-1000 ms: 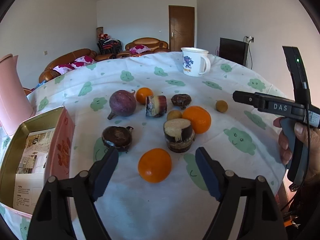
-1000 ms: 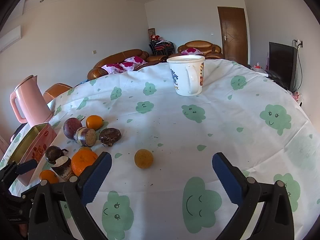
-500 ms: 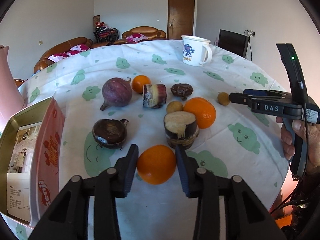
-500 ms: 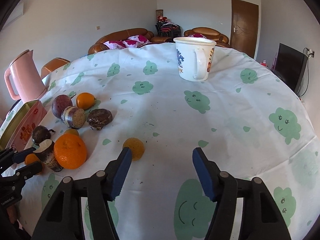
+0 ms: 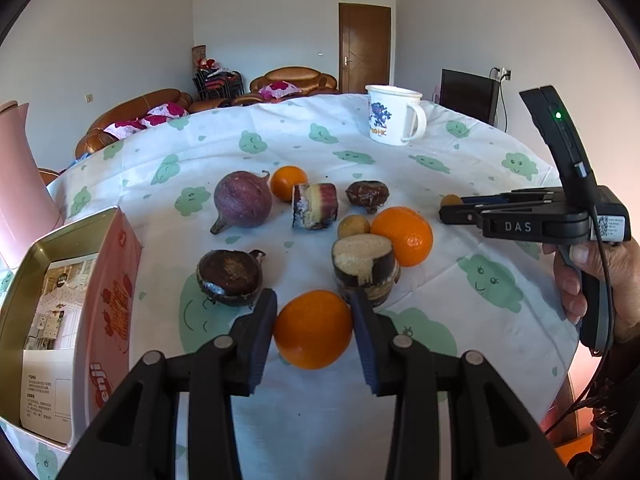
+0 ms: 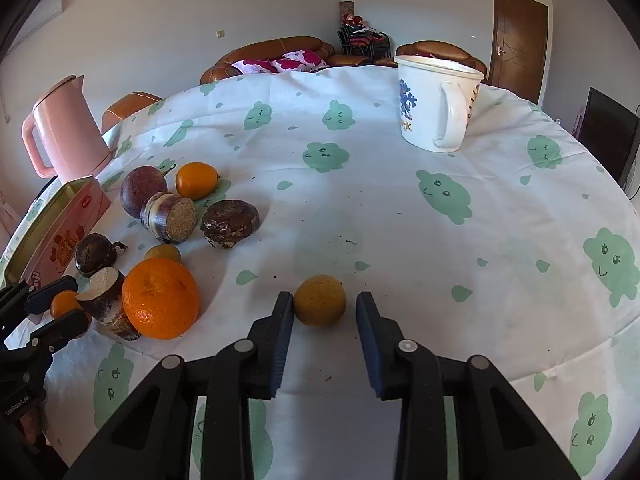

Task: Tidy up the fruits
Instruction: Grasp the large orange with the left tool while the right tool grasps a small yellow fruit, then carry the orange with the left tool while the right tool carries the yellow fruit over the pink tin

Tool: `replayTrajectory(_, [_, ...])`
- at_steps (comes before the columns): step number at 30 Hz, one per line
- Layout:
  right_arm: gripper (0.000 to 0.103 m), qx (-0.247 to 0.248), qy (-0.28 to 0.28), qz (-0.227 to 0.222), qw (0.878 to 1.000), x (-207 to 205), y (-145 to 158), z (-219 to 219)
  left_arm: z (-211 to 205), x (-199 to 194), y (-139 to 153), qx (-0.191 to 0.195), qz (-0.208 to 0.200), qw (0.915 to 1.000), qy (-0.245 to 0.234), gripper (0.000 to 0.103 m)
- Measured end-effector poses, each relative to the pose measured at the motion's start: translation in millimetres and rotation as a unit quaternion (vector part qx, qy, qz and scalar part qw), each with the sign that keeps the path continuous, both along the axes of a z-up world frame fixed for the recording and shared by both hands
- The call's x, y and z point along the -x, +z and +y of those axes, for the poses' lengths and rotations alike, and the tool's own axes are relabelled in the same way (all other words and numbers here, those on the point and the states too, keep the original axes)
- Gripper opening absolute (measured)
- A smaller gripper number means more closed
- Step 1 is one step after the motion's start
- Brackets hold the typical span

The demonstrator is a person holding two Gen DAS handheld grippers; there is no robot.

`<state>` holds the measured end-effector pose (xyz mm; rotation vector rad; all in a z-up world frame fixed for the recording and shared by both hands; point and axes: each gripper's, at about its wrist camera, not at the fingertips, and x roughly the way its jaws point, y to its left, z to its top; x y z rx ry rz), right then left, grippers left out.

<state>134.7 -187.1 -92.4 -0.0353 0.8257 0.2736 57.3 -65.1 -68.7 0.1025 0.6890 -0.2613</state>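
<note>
We've got the left gripper (image 5: 313, 330) clamped on the orange (image 5: 313, 329), just off the table, bound for the tin (image 5: 24, 280) probably. Right gripper (image 6: 325, 310) straddles the yellow fruit (image 6: 320, 300), one pad touching, not clenched yet.

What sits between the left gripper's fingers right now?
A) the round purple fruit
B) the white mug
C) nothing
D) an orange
D: in the left wrist view the left gripper has both fingers pressed against the sides of an orange on the tablecloth, while the white mug stands far back.
</note>
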Motion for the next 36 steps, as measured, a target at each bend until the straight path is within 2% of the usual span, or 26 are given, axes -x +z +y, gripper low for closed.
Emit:
replayTrajectory(4, [0.028,-0.006,0.003,-0.005,1.000,2,1,0,1,3,2,-0.002,-0.015,0.9999,0.004,0.040])
replayTrajectory(10, [0.028,-0.015,0.008,-0.035,0.999,10,8,-2,5,6,6,0.003,-0.032,0.9994,0.012,0.040])
replayTrajectory(22, [0.028,-0.001,0.021,-0.103,0.994,30,22,5,14,11,11,0.028,-0.056,0.9977,0.025,0.040])
replayTrajectory(36, [0.028,-0.001,0.043,-0.154,0.987,53,29,18,18,21,17,0.037,-0.095,0.9942,0.035,0.040])
